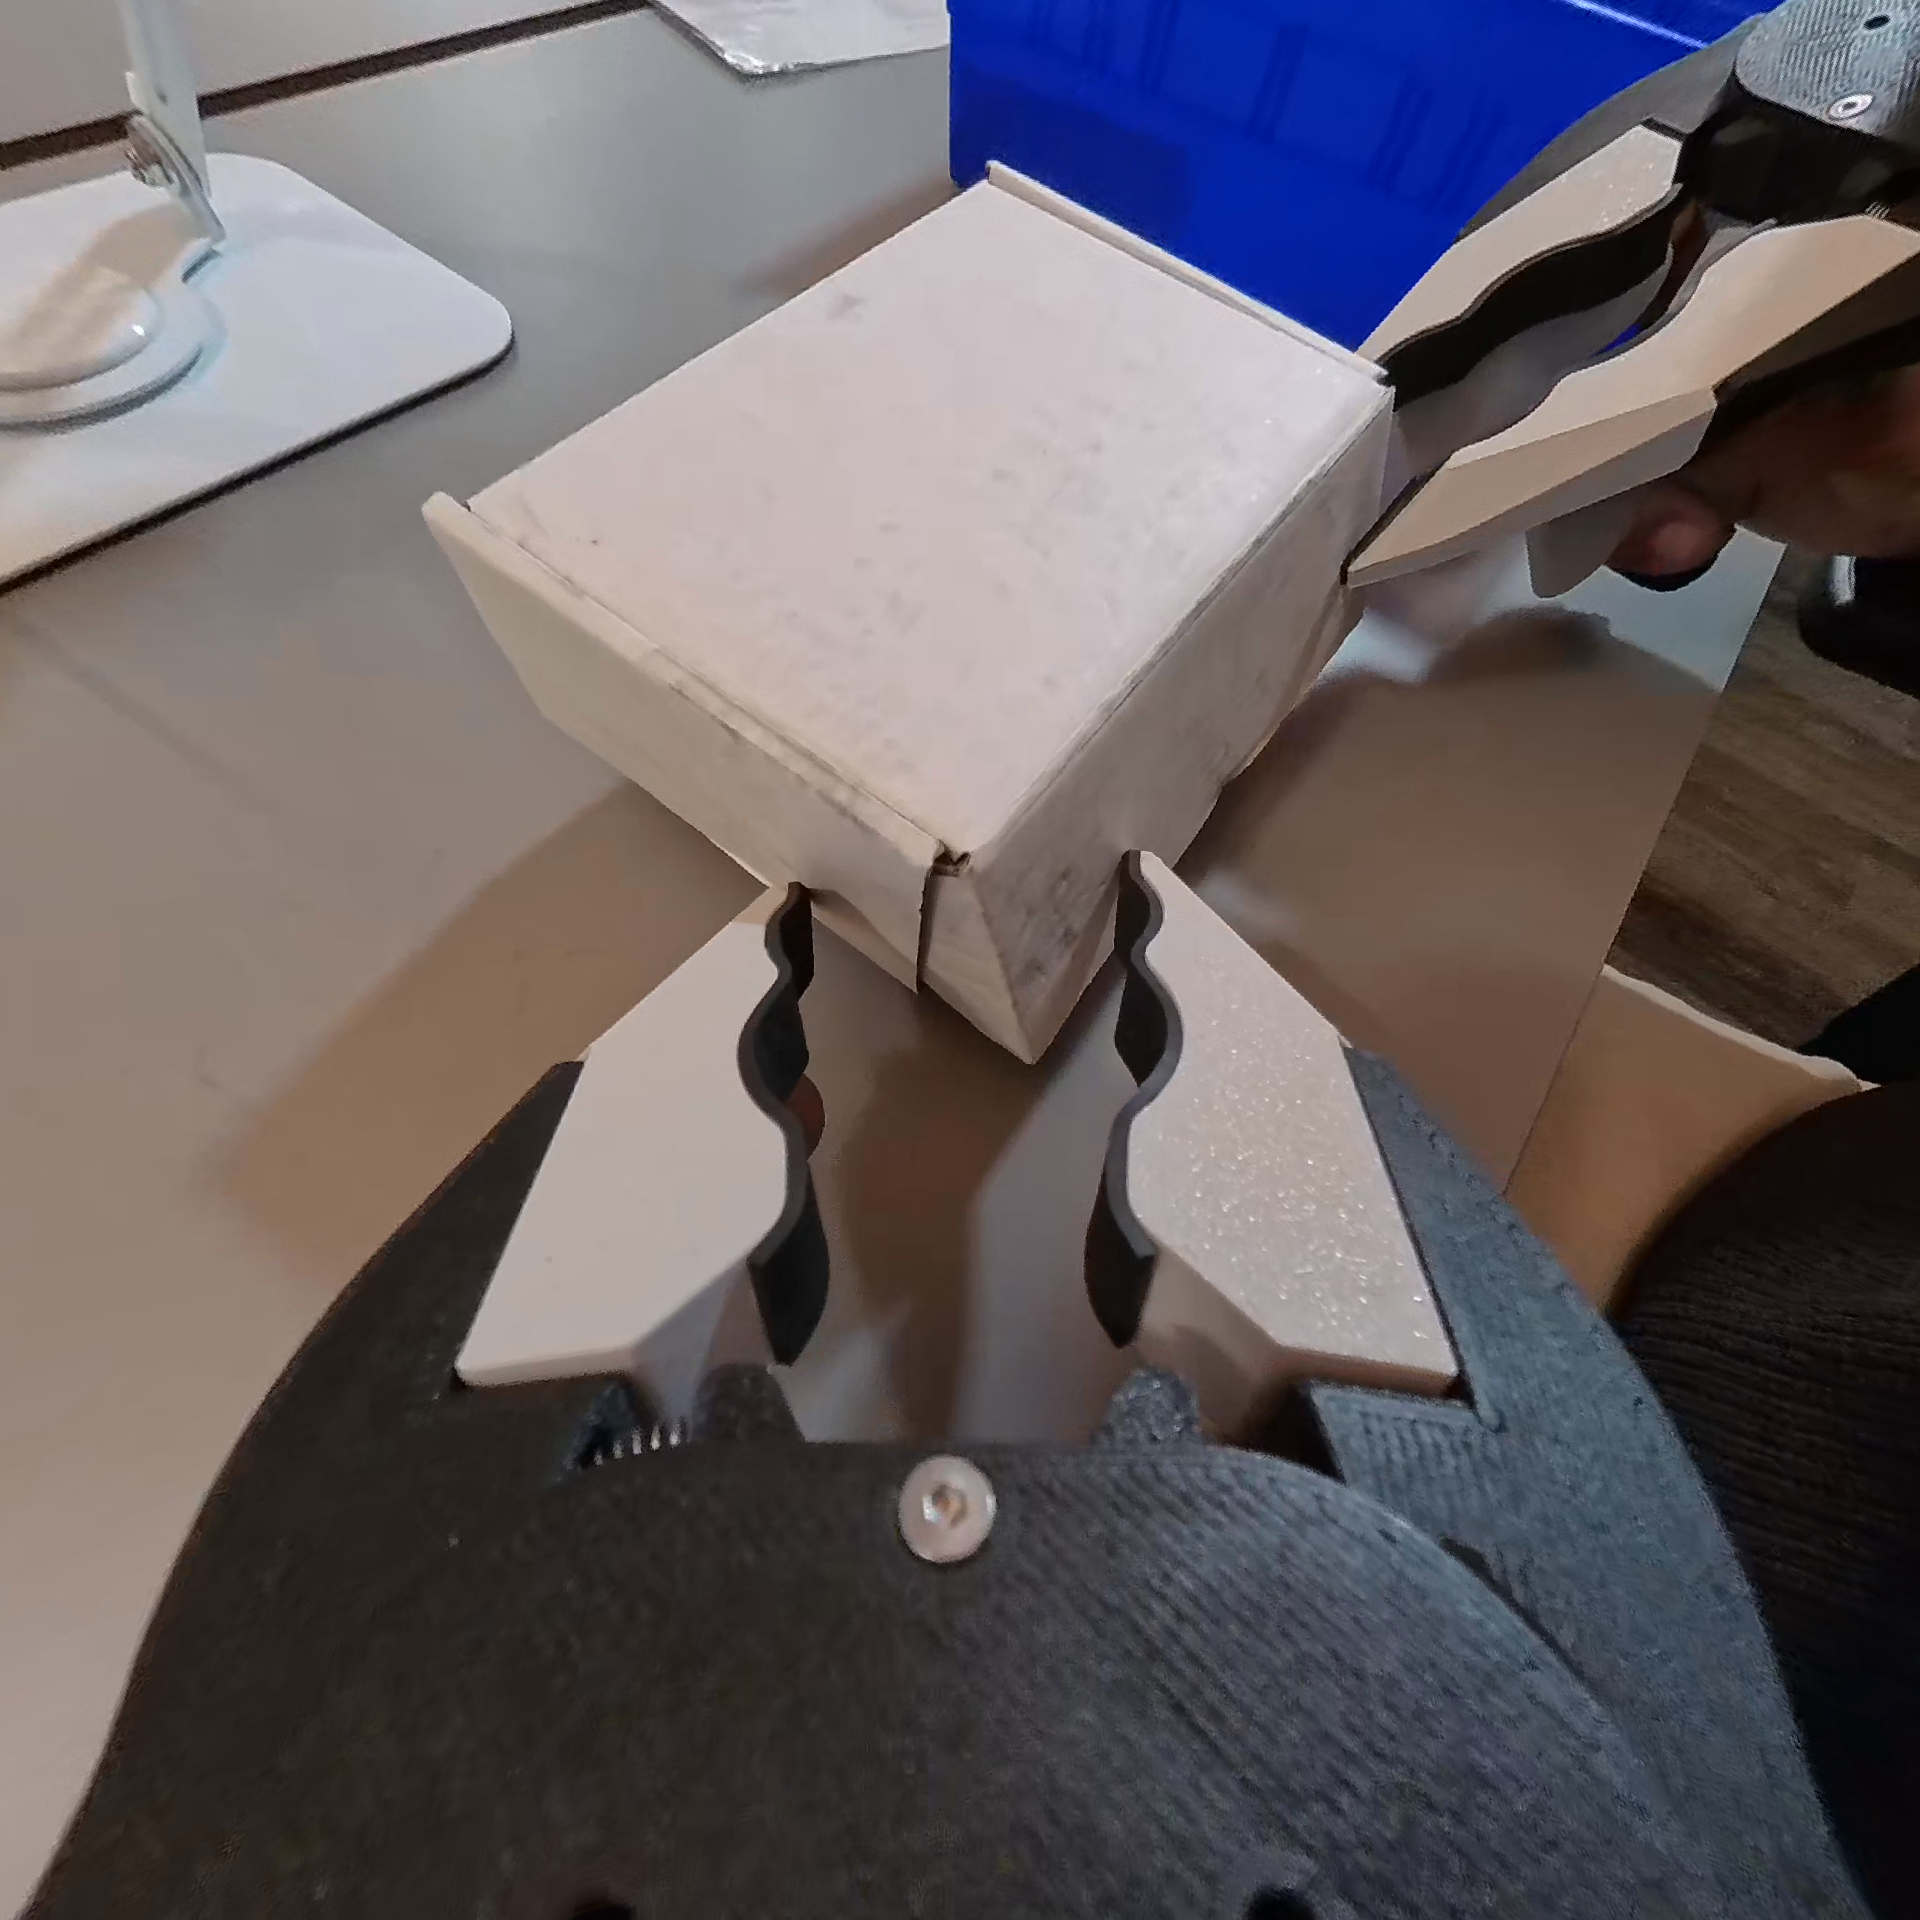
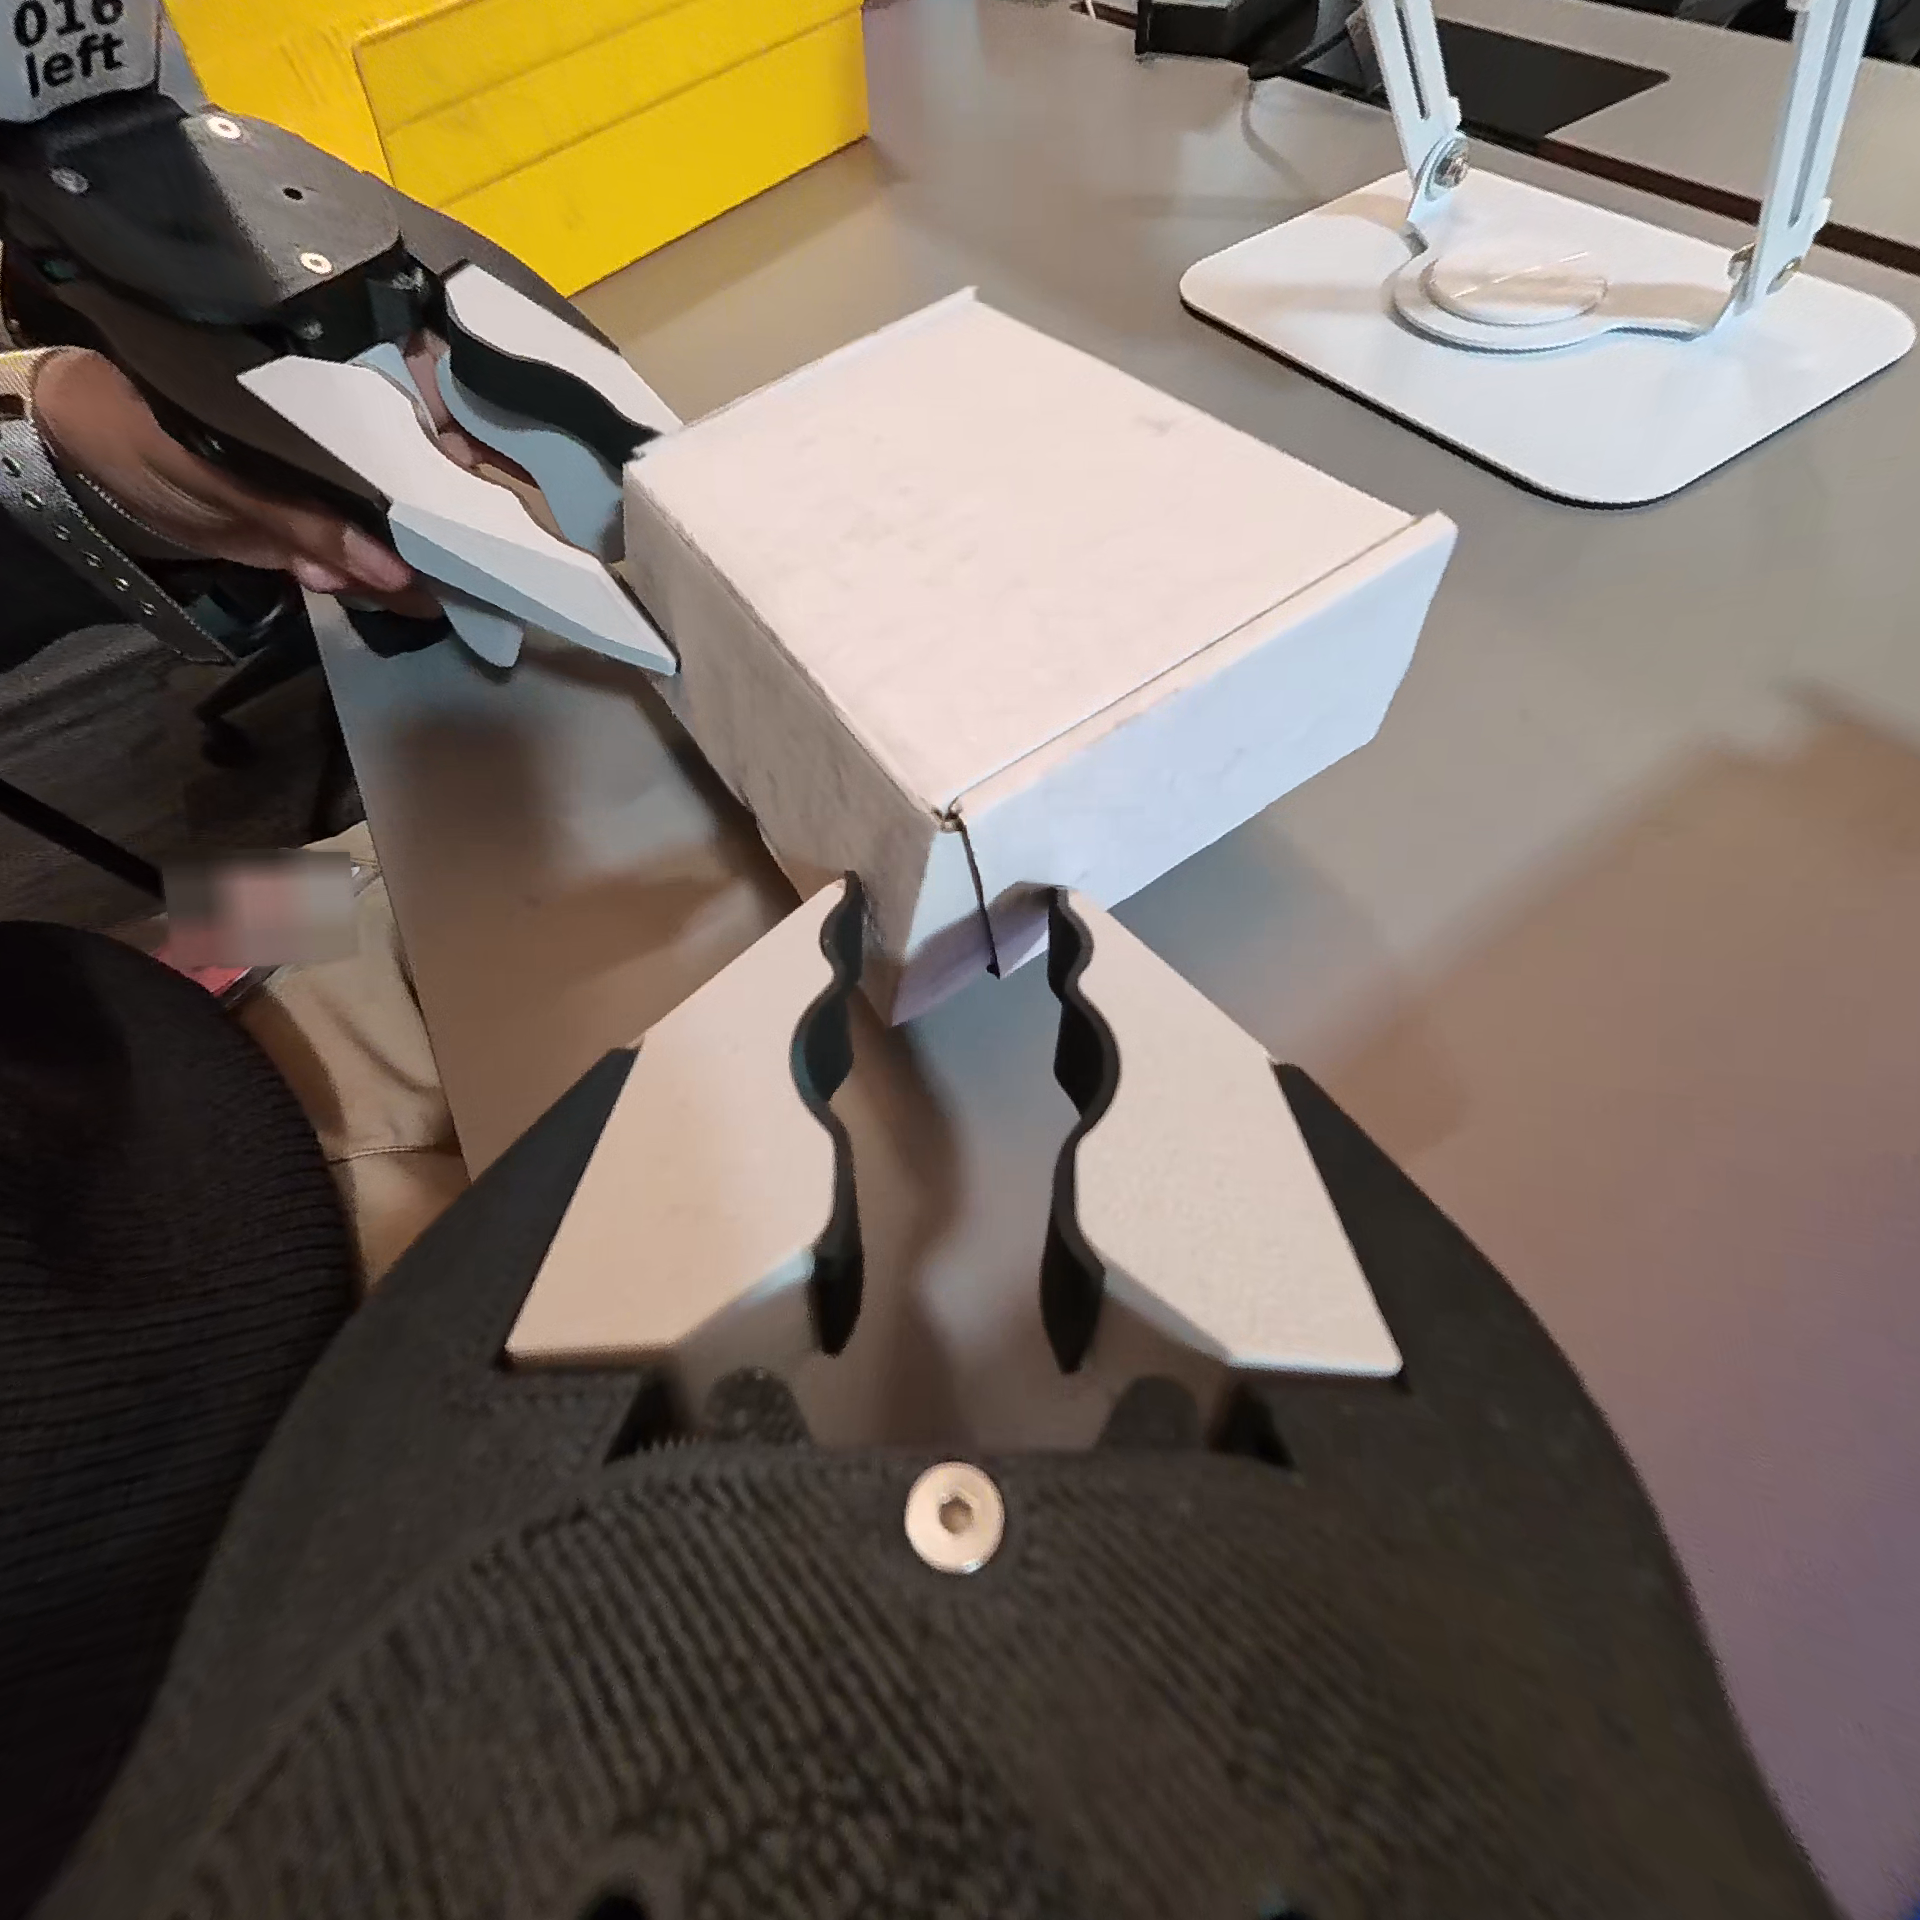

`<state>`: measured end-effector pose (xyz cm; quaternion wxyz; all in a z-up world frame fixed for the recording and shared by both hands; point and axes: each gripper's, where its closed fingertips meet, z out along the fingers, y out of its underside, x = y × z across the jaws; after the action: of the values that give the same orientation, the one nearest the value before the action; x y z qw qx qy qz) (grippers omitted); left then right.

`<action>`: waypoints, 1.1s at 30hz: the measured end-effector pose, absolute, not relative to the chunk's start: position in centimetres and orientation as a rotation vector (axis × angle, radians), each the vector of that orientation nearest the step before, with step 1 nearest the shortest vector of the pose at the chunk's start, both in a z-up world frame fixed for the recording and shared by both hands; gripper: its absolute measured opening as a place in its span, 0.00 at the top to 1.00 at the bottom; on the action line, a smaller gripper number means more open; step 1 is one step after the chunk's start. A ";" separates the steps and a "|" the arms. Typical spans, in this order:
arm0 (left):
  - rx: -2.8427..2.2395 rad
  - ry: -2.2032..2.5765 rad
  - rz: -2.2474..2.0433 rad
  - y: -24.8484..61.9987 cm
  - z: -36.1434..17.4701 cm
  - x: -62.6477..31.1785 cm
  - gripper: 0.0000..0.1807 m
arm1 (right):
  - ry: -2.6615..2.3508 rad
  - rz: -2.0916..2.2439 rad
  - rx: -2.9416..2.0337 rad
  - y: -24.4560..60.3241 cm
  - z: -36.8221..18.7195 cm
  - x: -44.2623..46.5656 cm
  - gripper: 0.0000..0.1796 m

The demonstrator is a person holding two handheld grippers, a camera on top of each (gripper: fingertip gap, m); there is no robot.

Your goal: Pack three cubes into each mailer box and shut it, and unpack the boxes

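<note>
One closed mailer box (image 1: 914, 520), lifted off table (image 1: 260, 831); left gripper (image 1: 961, 894) and right gripper (image 2: 956, 904) fingers each clamp a corner.

Mailer box (image 1: 914, 582): shut, contents hidden; underside unseen. Blue bin (image 1: 1299, 135): cut off by top edge, interior hidden. Yellow bin (image 2: 582, 135): cropped at top. White stand (image 2: 1558, 322): upper arms cropped. Mosaic patch at left, right wrist view.

A closed white cardboard mailer box (image 1: 914, 561) fills the middle of the grey table (image 1: 260, 831), a gripper at each near corner. Behind it stand a blue plastic bin (image 1: 1247, 135), a yellow plastic bin (image 2: 582, 125) and a white metal stand base (image 2: 1621, 343). Bare tabletop lies open between box and stand.
</note>
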<state>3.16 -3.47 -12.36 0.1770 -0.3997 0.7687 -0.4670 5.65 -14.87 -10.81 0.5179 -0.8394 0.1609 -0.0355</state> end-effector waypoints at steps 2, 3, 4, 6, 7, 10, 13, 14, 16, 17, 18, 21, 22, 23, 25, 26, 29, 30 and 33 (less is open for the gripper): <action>-1.118 2.175 -1.315 -3.4 -12.3 3.1 0.69 | 0.380 -0.100 -2.017 -14.9 -10.8 5.6 0.81; -1.114 2.178 -1.310 -3.5 -12.4 3.1 0.69 | 0.376 -0.112 -2.016 -14.9 -10.7 5.7 0.81; -1.112 2.179 -1.308 -3.5 -12.4 3.1 0.69 | 0.372 -0.125 -2.014 -14.9 -10.5 5.7 0.82; -1.108 2.174 -1.308 -3.5 -12.3 3.1 0.70 | 0.367 -0.145 -2.010 -14.9 -10.3 5.8 0.82; -1.101 2.168 -1.307 -3.4 -12.2 3.1 0.70 | 0.365 -0.151 -2.010 -14.9 -10.3 5.8 0.82; -1.075 2.157 -1.292 -3.4 -12.1 3.1 0.70 | 0.363 -0.161 -2.016 -15.0 -10.3 5.7 0.83; -1.063 2.151 -1.288 -3.3 -12.0 3.1 0.71 | 0.362 -0.169 -2.014 -14.9 -10.2 5.7 0.83; -1.062 2.148 -1.291 -3.3 -11.9 3.1 0.71 | 0.367 -0.164 -2.010 -14.9 -10.3 5.7 0.83; -1.071 2.147 -1.304 -3.3 -11.9 3.1 0.71 | 0.387 -0.137 -1.988 -14.8 -10.3 5.8 0.82; -1.083 2.147 -1.312 -3.2 -11.9 3.1 0.71 | 0.400 -0.111 -1.978 -14.8 -10.4 5.7 0.82; -1.096 2.150 -1.321 -3.2 -11.9 3.1 0.70 | 0.415 -0.083 -1.973 -14.8 -10.6 5.6 0.82; -1.143 2.194 -1.348 -3.3 -12.4 2.6 0.71 | 0.419 -0.037 -1.981 -14.7 -11.0 5.3 0.77; -1.157 2.214 -1.352 -3.3 -12.6 2.4 0.72 | 0.409 -0.035 -1.991 -14.6 -11.2 5.1 0.74; -1.166 2.231 -1.351 -3.3 -12.8 2.3 0.73 | 0.400 -0.033 -2.006 -14.6 -11.4 4.9 0.72; -1.155 2.263 -1.350 -3.3 -13.0 1.9 0.73 | 0.391 -0.031 -2.037 -14.6 -12.0 4.7 0.67; -1.150 2.279 -1.346 -3.3 -13.1 1.7 0.72 | 0.390 -0.031 -2.045 -14.6 -12.2 4.7 0.66; -1.169 2.302 -1.342 -3.3 -13.4 1.7 0.70 | 0.407 -0.030 -2.042 -14.8 -12.3 5.0 0.64; -1.176 2.310 -1.340 -3.3 -13.5 1.7 0.69 | 0.420 -0.020 -2.039 -14.8 -12.4 5.1 0.63; -1.198 2.353 -1.331 -3.4 -14.0 1.5 0.68 | 0.464 0.029 -2.032 -15.0 -12.6 5.5 0.61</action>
<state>1.46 -3.37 -14.02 0.0924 -0.4034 0.7924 -0.4482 5.45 -15.01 -12.60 0.5042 -0.8418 0.1923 0.0120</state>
